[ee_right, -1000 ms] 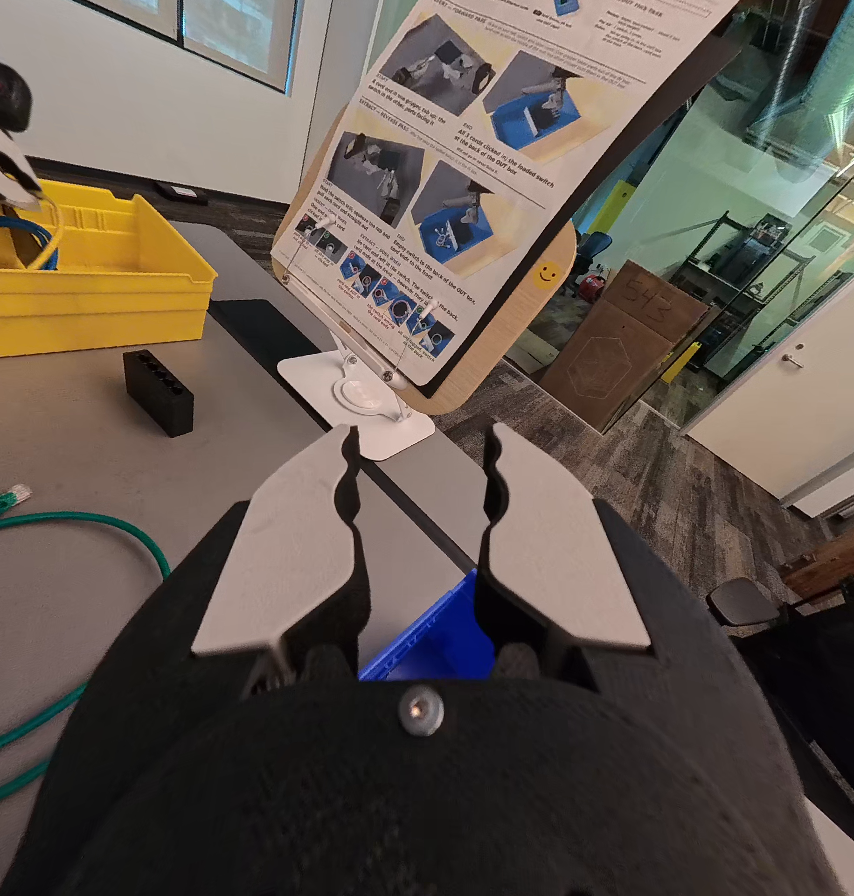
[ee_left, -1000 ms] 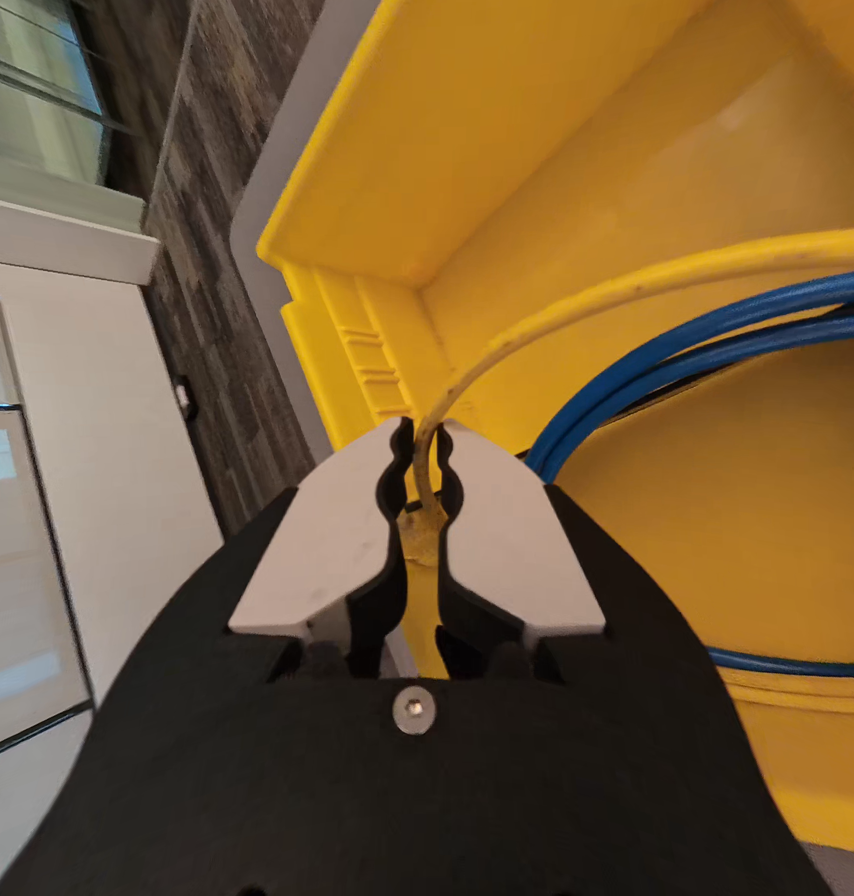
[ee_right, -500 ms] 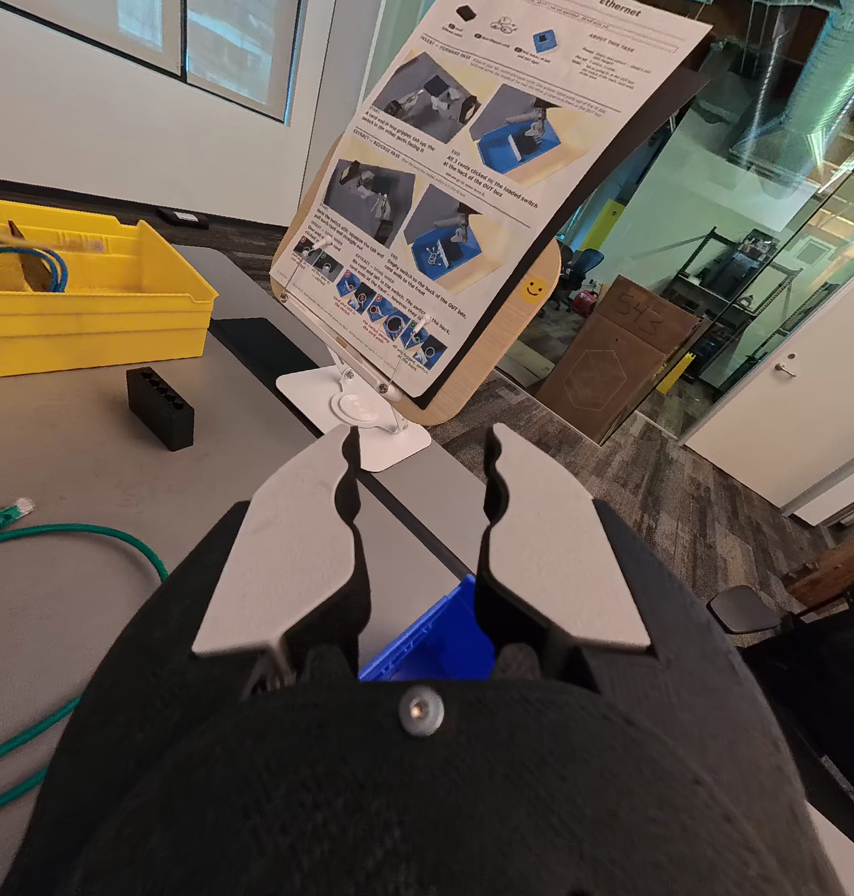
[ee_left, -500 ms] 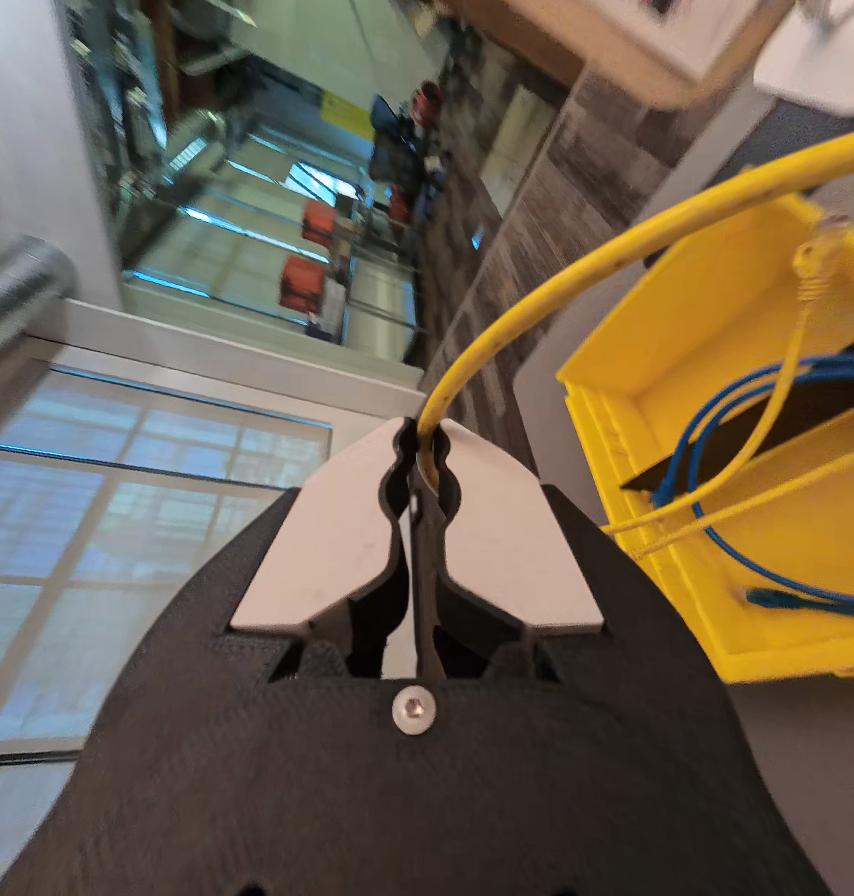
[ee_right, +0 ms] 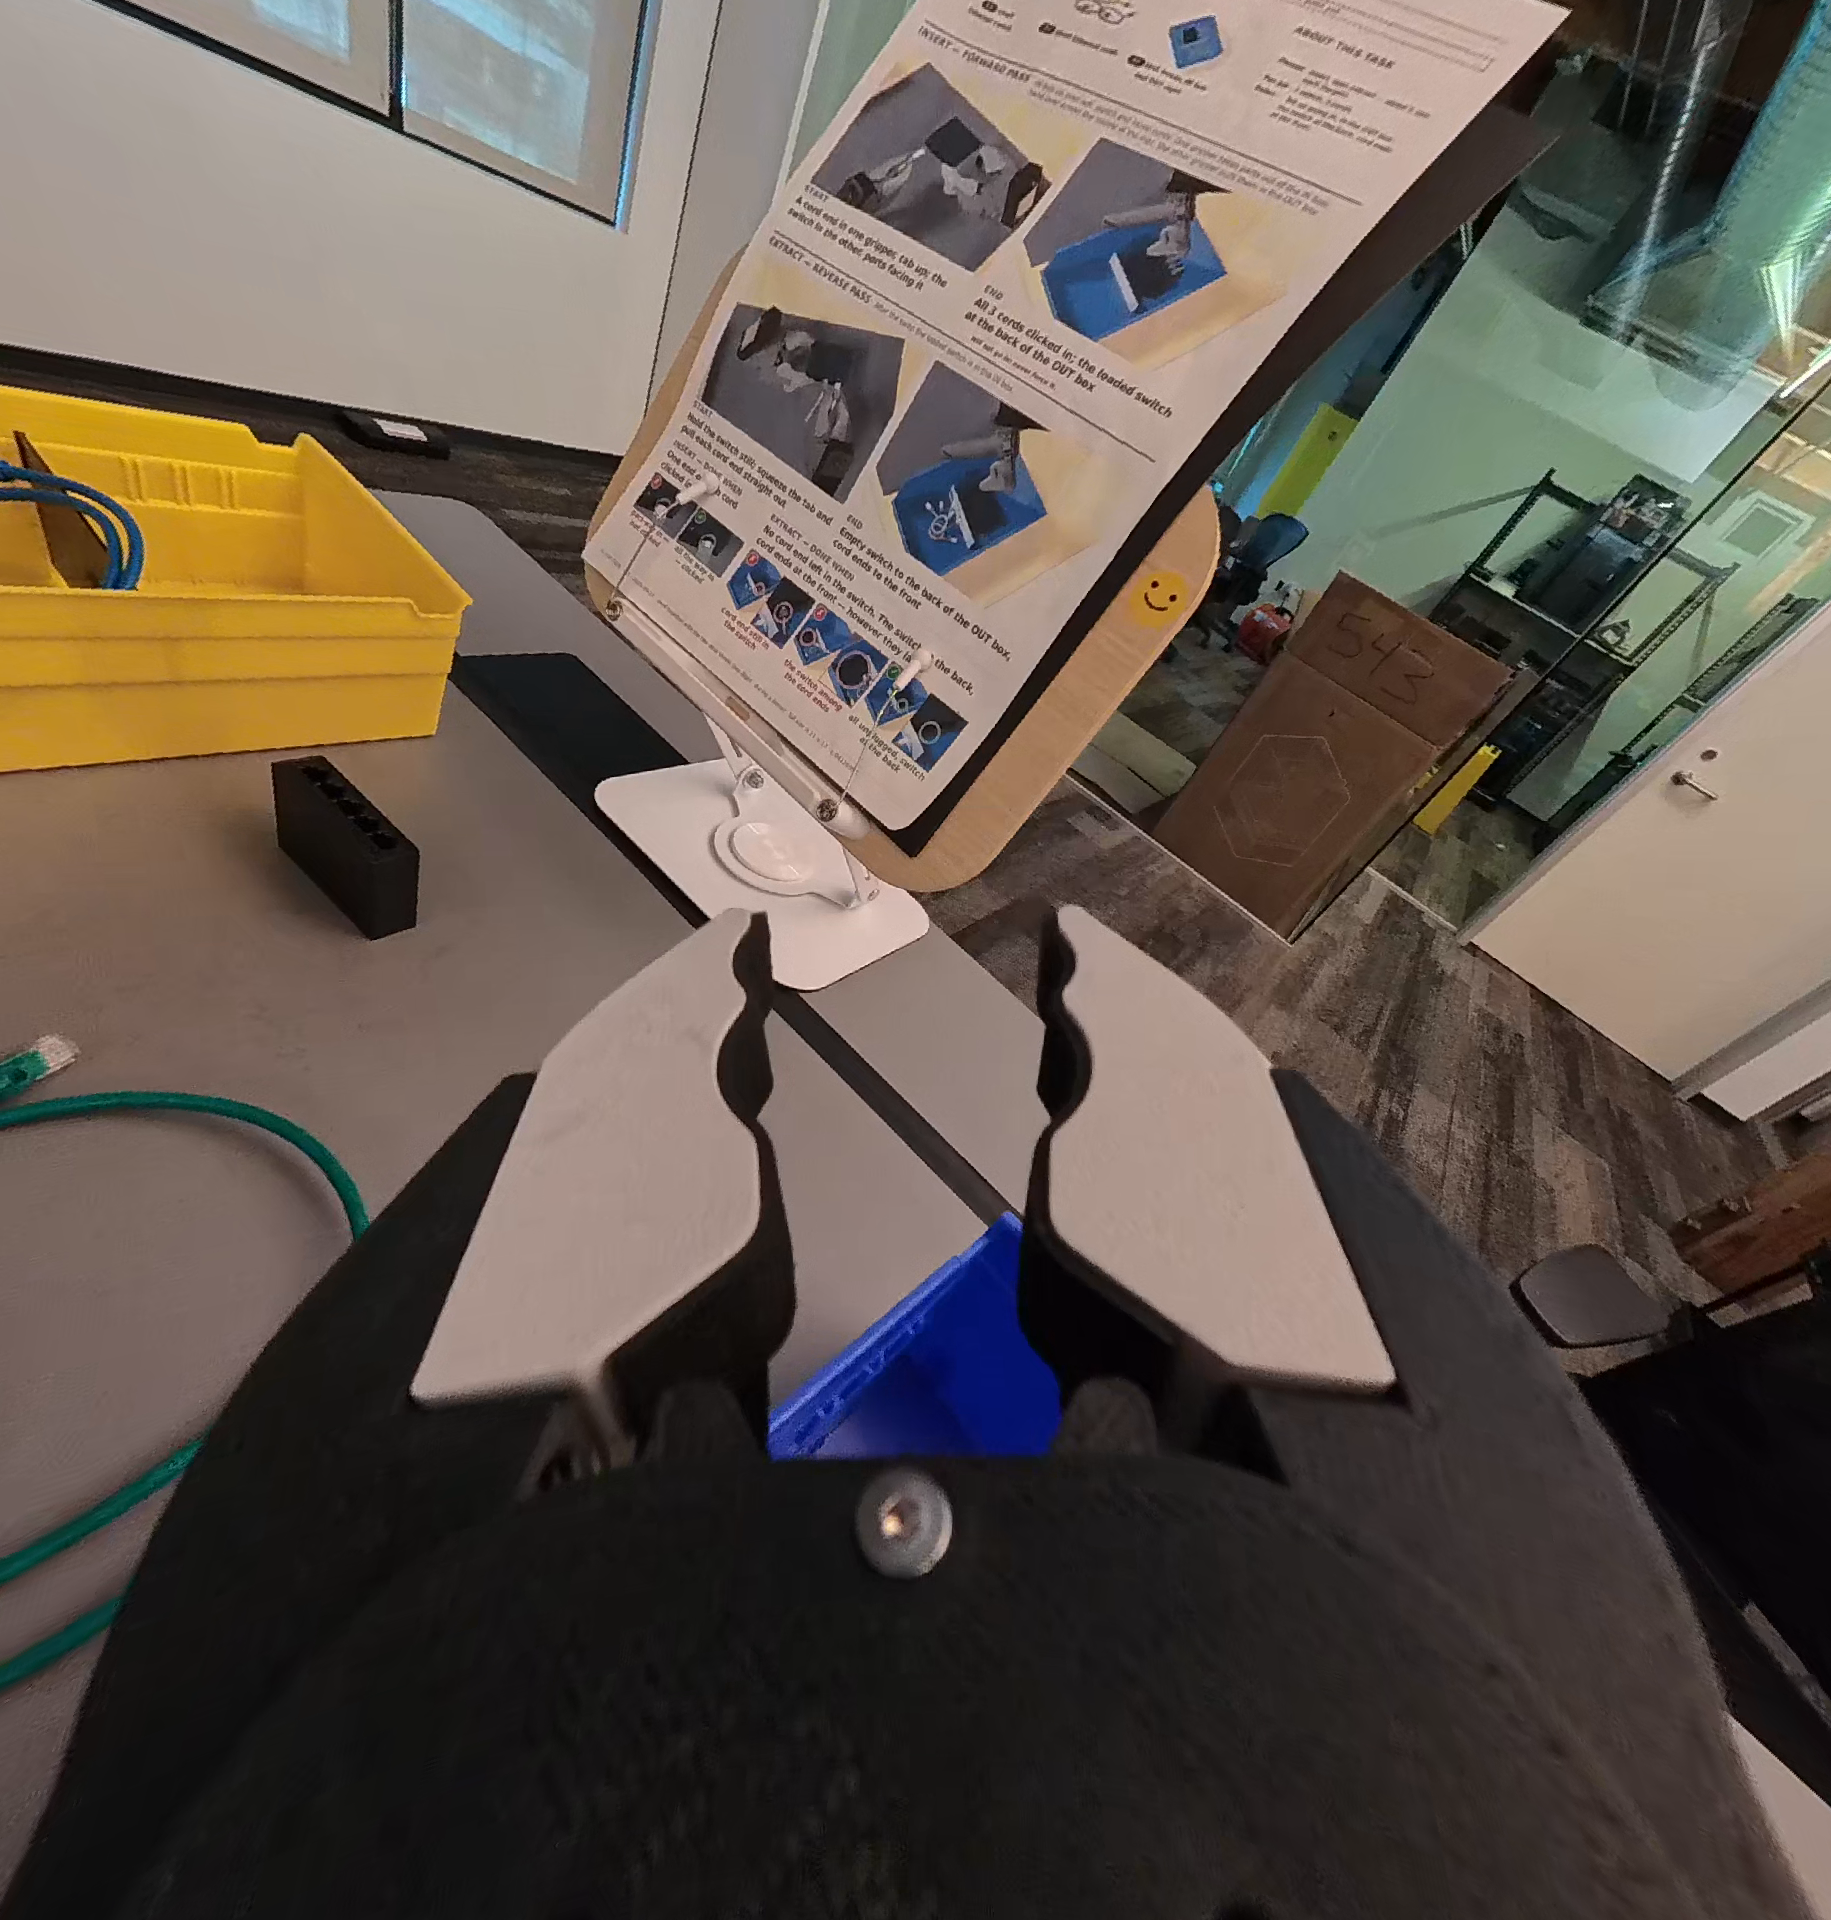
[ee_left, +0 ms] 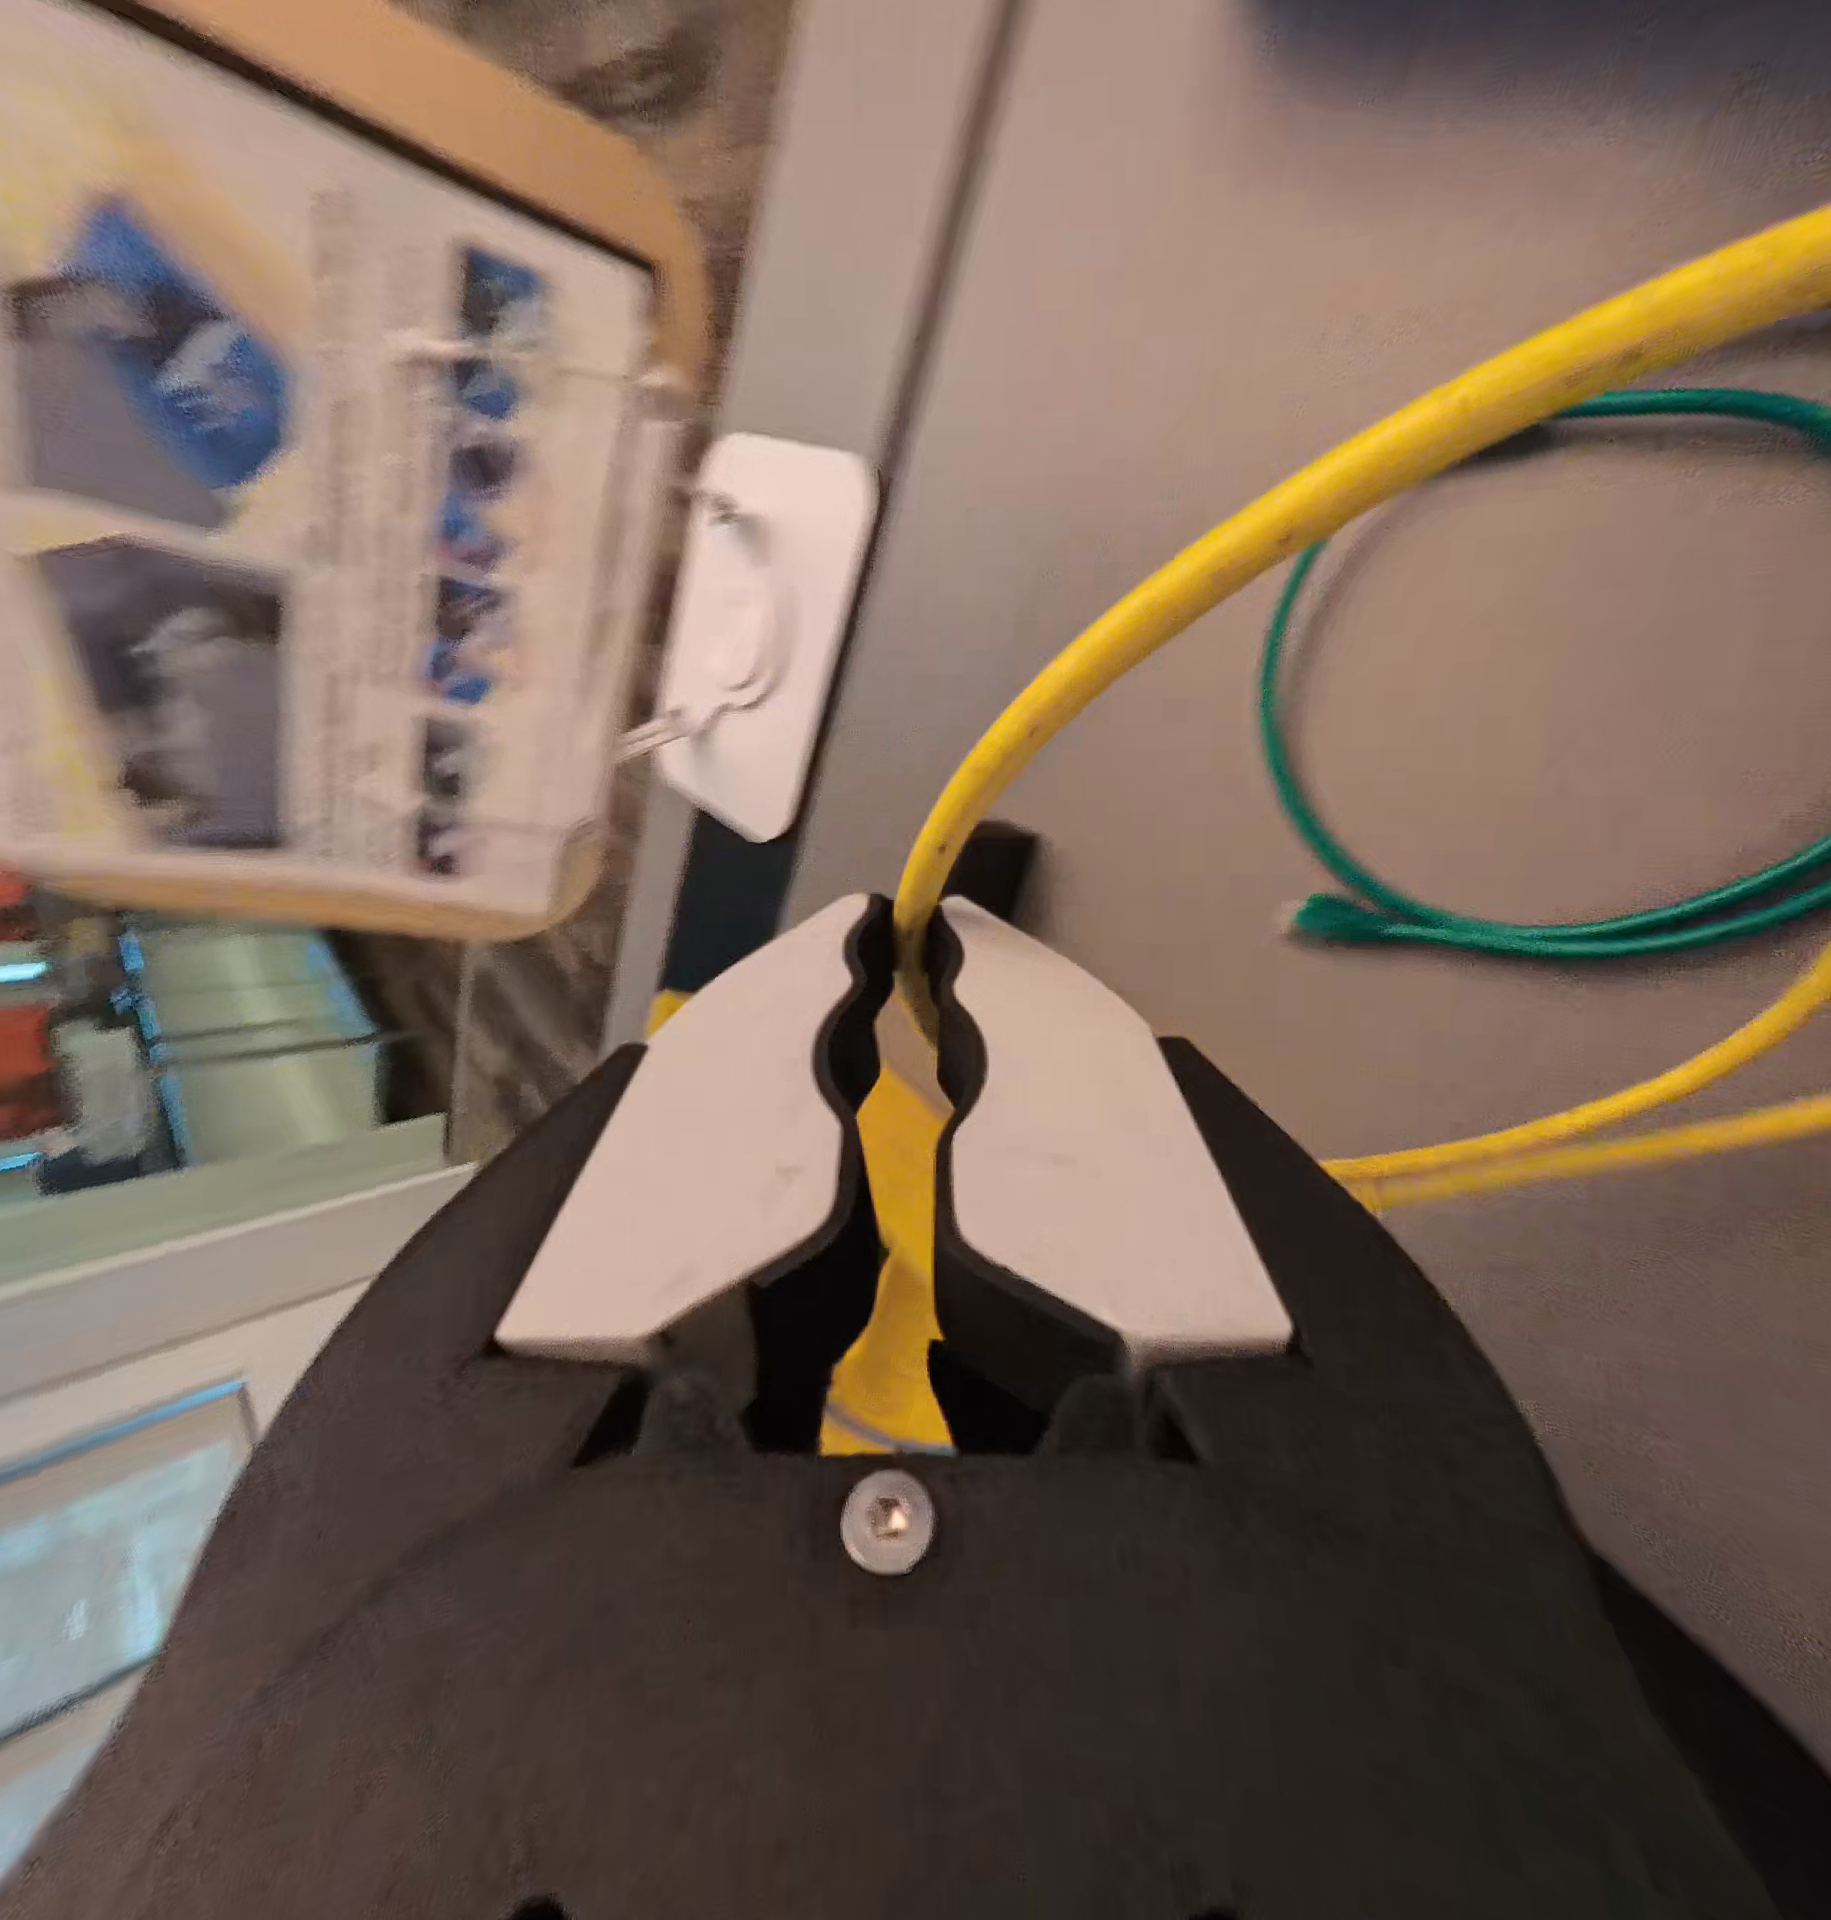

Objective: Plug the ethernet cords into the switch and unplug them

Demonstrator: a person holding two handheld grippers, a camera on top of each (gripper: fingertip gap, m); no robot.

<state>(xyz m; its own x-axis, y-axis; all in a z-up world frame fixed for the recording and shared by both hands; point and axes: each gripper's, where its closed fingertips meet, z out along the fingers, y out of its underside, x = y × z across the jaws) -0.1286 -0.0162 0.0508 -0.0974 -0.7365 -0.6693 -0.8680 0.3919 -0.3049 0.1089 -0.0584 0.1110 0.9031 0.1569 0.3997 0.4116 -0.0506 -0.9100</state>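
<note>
My left gripper (ee_left: 909, 925) is shut on a yellow ethernet cord (ee_left: 1181, 561), which arcs up and to the right out of the jaws above the grey table (ee_left: 1513, 260). A green ethernet cord (ee_left: 1513, 935) lies looped on the table to the right; it also shows in the right wrist view (ee_right: 215, 1117). The black switch (ee_right: 345, 836) stands on the table, ports facing up-right, left of my right gripper (ee_right: 900, 930). My right gripper is open and empty. A blue cord (ee_right: 80, 514) lies in the yellow bin (ee_right: 215, 665).
An instruction sheet on a wooden board (ee_right: 994, 416) stands on a white base (ee_right: 776, 862) at the table's far edge; it also shows in the left wrist view (ee_left: 298, 520). A blue bin (ee_right: 921, 1351) sits just under my right gripper. A black pad (ee_right: 558, 717) lies beside the yellow bin. The left gripper's tips are roughly 25 centimeters from the right gripper's. The black switch (ee_right: 345, 836) is about 25 centimeters from my left fingertips and 35 centimeters from my right.
My left gripper has lifted the yellow cord out of the yellow bin and swung over the table toward the green cord. My right gripper has barely moved and stays open.
</note>
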